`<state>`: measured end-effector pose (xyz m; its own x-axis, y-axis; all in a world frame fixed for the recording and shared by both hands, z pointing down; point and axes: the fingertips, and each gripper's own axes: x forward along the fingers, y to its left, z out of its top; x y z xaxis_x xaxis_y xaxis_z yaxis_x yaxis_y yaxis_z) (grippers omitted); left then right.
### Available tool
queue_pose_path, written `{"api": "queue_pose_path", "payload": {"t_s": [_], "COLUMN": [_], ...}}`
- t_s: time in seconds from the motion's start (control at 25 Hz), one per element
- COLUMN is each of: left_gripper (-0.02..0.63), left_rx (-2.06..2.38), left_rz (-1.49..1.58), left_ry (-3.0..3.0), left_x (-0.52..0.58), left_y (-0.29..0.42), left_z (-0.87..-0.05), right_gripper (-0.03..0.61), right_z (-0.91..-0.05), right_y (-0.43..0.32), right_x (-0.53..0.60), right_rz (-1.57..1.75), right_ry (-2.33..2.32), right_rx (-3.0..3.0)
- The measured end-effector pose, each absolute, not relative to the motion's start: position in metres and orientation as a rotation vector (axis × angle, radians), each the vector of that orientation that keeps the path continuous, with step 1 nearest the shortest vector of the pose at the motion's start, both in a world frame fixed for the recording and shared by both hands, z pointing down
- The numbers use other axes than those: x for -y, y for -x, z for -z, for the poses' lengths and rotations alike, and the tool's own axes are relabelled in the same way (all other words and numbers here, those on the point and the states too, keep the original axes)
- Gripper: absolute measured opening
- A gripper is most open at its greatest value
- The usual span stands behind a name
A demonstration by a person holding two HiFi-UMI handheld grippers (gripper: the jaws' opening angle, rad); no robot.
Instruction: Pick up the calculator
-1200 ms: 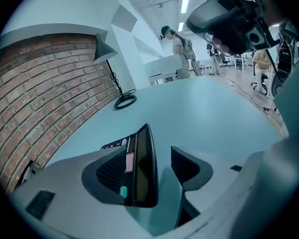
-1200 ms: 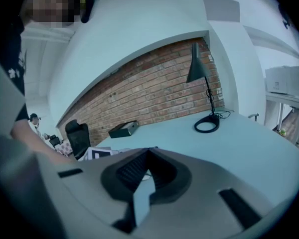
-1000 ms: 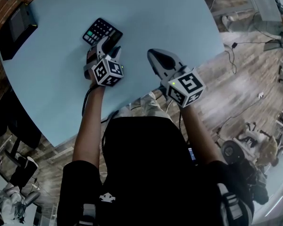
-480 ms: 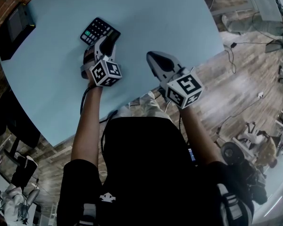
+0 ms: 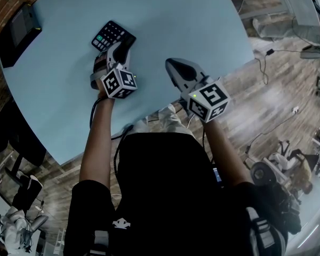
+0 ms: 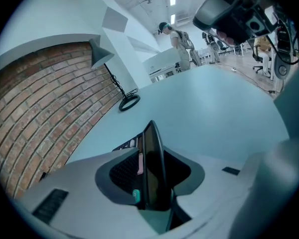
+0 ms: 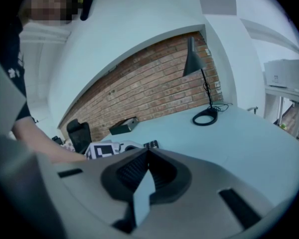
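Note:
The black calculator (image 5: 111, 34) lies on the pale blue table (image 5: 192, 20), keys up, its near end hidden between the left gripper's jaws. My left gripper (image 5: 121, 47) is closing on it. In the left gripper view the calculator (image 6: 152, 163) shows edge-on between both pads, which touch its two faces. My right gripper (image 5: 173, 65) hovers over the table to the right, jaws together and holding nothing. The right gripper view shows its jaw tips (image 7: 148, 152) meeting, with the calculator (image 7: 150, 144) far off behind.
A black flat device (image 5: 18, 28) sits at the table's far left edge, near the brick wall. A desk lamp's round base (image 6: 128, 102) stands at the far side. The table's near edge (image 5: 149, 113) runs just in front of the person's body.
The left gripper's jaws have narrowed onto the calculator, and gripper and calculator have shifted slightly left. The right gripper has stayed where it was.

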<state>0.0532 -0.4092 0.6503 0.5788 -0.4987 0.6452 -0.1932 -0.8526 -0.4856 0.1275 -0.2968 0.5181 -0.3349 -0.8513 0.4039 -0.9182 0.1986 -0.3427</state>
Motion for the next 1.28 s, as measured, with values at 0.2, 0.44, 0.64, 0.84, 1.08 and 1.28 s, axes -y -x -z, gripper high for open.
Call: {"api": "queue_pose_path", "payload": {"t_s": [0.2, 0.44, 0.64, 0.84, 1.08, 1.28], "left_gripper": [0.141, 0.141, 0.126, 0.1, 0.097, 0.081], "left_rx": [-0.553, -0.555, -0.532, -0.572, -0.618, -0.684], "left_rz": [1.179, 1.181, 1.167, 1.125, 1.092, 1.016], "left_ry": [2.48, 2.555, 2.581, 2.614, 2.645, 2.696], "left_x": [0.411, 0.414, 0.417, 0.422, 0.43, 0.438], "left_y": [-0.052, -0.052, -0.053, -0.052, -0.054, -0.054], "left_z": [-0.648, -0.642, -0.635, -0.628, -0.618, -0.604], "right_gripper": [0.005, 0.005, 0.005, 0.005, 0.005, 0.005], "right_z": [-0.517, -0.516, -0.516, -0.515, -0.515, -0.514], "right_y": [-0.127, -0.128, -0.126, -0.122, -0.12, -0.119], "right_x": [0.298, 0.298, 0.297, 0.3, 0.301, 0.302], "right_rz": [-0.798, -0.78, -0.788, -0.799, -0.81, -0.795], "right_ry": [-1.723, -1.708, -1.705, -1.704, -1.703, -1.69], "right_rx": [2.334, 2.332, 2.34, 2.354, 2.365, 2.368]}}
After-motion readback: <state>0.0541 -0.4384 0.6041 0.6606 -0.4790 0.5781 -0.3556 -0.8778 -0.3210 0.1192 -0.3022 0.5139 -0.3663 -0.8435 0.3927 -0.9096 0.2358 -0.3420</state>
